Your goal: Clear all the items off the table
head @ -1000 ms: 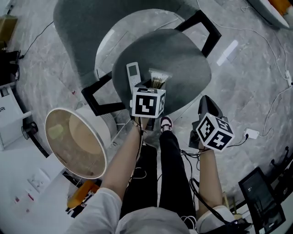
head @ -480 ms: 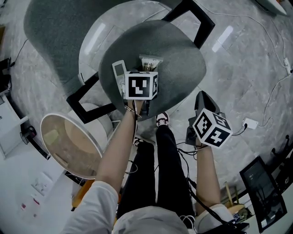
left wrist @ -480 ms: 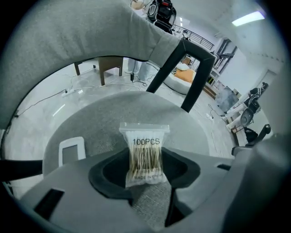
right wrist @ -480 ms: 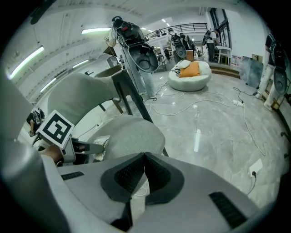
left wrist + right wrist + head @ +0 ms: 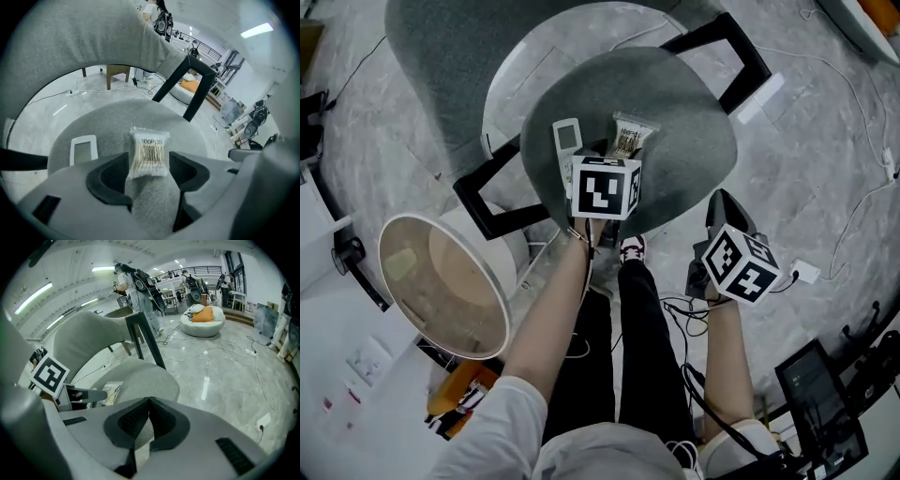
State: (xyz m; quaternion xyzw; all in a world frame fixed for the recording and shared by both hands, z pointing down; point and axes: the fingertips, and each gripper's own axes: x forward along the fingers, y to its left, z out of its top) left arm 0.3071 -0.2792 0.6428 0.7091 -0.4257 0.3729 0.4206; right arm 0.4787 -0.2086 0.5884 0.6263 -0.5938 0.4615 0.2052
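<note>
**Left gripper open over swab packet on chair seat; right gripper shut, idle**

Left gripper [image 5: 149,164]: jaws apart, and they have just been opening. The near end of the swab packet [image 5: 149,145] sits between the pads, and neither pad appears to press it. The packet lies flat on the grey chair seat [image 5: 684,131], not on the round table [image 5: 450,291], which stands well apart at the person's left.

Reading: a release, with the seat serving as drop-off for things taken off the table. A white remote-like device [image 5: 567,141] lies just beside the packet on the same seat, which fits that reading.

Right gripper [image 5: 149,401]: jaws together, nothing between them. It is held off the seat's right edge over the floor, likely parked clear of the working hand.

Orientation: the packet's long axis runs along the left gripper's line, away from the jaws toward the chair back. The swab sticks inside lie along the same axis. The printed end ("100PCS") is the far end. The device lies roughly parallel to the packet. The jaws straddle the packet's short width, so a straight lift should clear it without dragging
</note>
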